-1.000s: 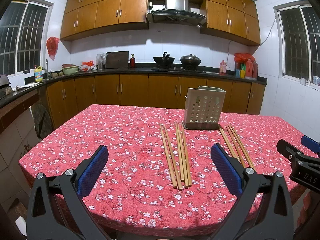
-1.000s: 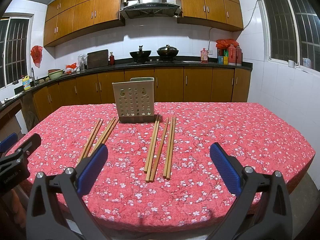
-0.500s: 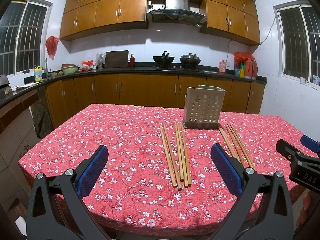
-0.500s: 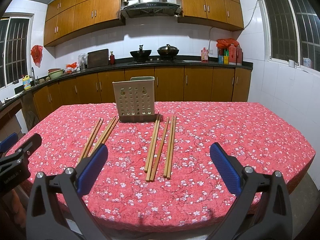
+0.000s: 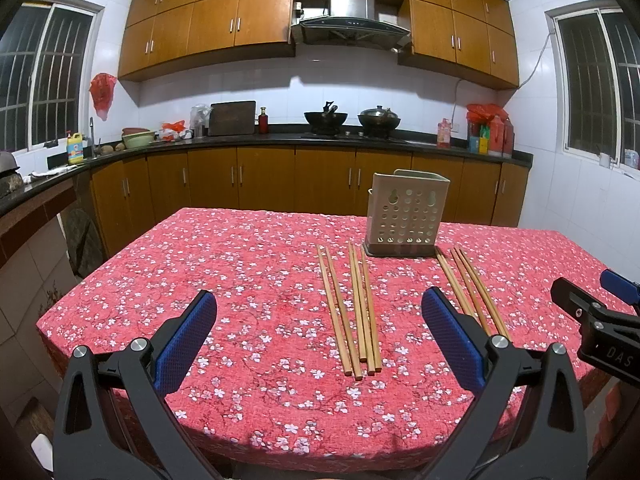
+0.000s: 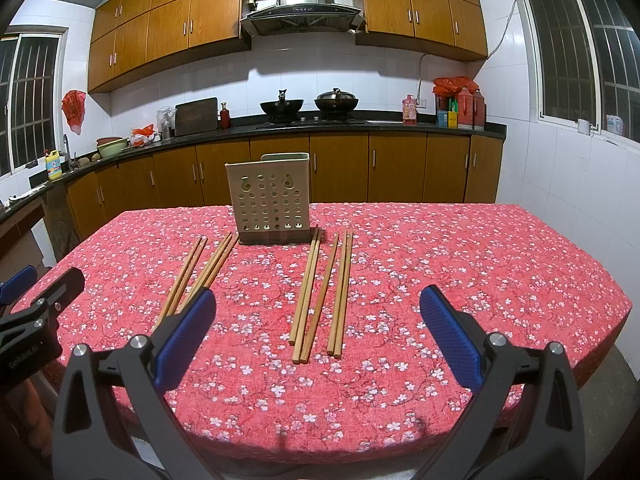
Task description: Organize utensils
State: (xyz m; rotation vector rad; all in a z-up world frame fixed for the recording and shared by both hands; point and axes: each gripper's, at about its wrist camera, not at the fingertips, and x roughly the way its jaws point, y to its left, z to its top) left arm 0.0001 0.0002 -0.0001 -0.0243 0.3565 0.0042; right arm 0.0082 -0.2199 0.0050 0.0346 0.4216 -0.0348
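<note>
Chopsticks (image 5: 352,308) flat on desk (image 5: 240,264) by holder (image 5: 404,216); L hand-held gripper (image 5: 320,320) & R hand-held gripper (image 6: 316,320) both wide open, empty.

Black left gripper (image 5: 318,334), silver screws, blue ribbed pads (image 5: 186,342), perhaps rubber.

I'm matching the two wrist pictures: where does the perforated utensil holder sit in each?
Left wrist view: the utensil holder stands right of centre, beyond the four chopsticks.
Right wrist view: the utensil holder stands left of centre, with those chopsticks down-left of it.
Shared landmark: the range hood on the far wall.
</note>
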